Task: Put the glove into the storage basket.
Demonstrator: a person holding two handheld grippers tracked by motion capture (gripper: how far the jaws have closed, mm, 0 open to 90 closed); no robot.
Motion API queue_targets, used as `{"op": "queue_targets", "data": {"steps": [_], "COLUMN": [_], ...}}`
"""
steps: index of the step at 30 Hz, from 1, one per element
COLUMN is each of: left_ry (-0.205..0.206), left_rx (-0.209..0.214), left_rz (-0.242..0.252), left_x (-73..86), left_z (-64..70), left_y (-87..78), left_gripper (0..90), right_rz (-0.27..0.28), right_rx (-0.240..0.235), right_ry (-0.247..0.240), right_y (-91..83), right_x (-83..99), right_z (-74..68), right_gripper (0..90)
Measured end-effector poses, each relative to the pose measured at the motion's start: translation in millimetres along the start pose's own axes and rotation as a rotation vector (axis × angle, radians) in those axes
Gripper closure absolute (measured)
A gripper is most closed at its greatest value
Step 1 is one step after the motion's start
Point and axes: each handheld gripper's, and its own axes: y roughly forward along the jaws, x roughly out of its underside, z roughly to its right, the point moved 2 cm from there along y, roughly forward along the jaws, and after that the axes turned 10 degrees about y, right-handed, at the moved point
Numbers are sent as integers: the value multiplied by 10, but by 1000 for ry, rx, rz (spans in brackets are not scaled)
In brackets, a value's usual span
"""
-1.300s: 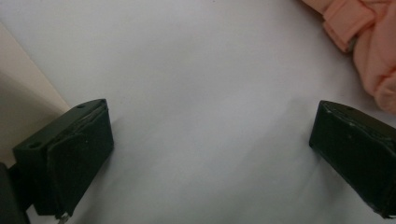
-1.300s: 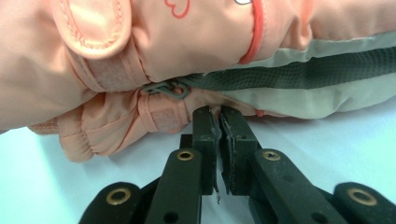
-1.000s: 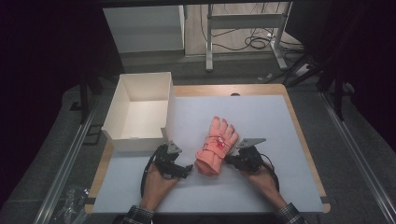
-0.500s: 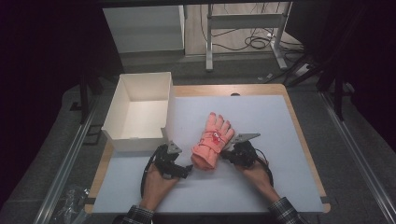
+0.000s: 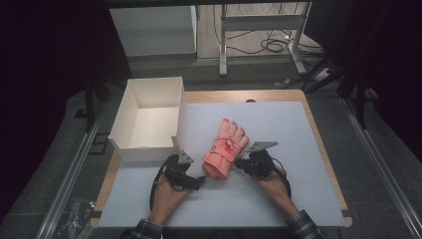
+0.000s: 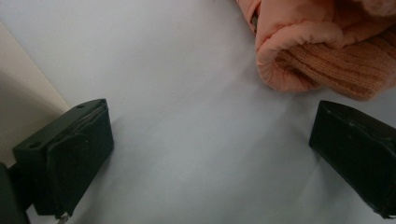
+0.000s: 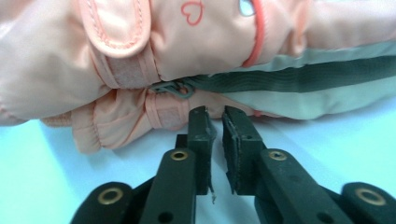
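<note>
Puffy satin-pink glove (image 5: 225,149) with ribbed knit cuff (image 6: 334,70) on smooth table (image 5: 298,129)

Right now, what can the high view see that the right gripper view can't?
The high view alone takes in the open white box at the table's left, the whole table, both of the person's hands, and the left gripper beside the cuff end of the pink glove. The right gripper view alone gives close detail: a small red heart outline on the glove, its fastening strap, and the right gripper with its jaws almost together, a narrow gap between them, tips close to the glove's side. Both show the pink glove lying on the pale table.
</note>
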Motion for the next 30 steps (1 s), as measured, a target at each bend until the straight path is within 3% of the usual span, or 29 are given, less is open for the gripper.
{"op": "queue_targets", "data": {"steps": [11,14,17,20,26,30], "left_ry": [-8,-18,-42,-35,-24,-15], "left_rx": [0,20,74,78,90,105], "left_rz": [-2,-2,9,-9,9,27], "left_x": [-7,-17,-34,-48,-125,-219], "left_z": [5,6,24,73,159,232], "left_y": [-4,-22,-50,-84,-240,-312], "left_gripper": [0,2,3,0,0,0], "right_rz": [17,11,15,17,32,31], "right_rx": [83,108,138,162,221,224], "right_ry": [14,3,-7,-6,-18,8], "right_y": [-305,-352,-401,-458,-582,-627], "right_x": [132,189,254,304,347,388], "right_z": [243,292,341,392,516,592], "right_gripper": [631,589,542,498,432,393]}}
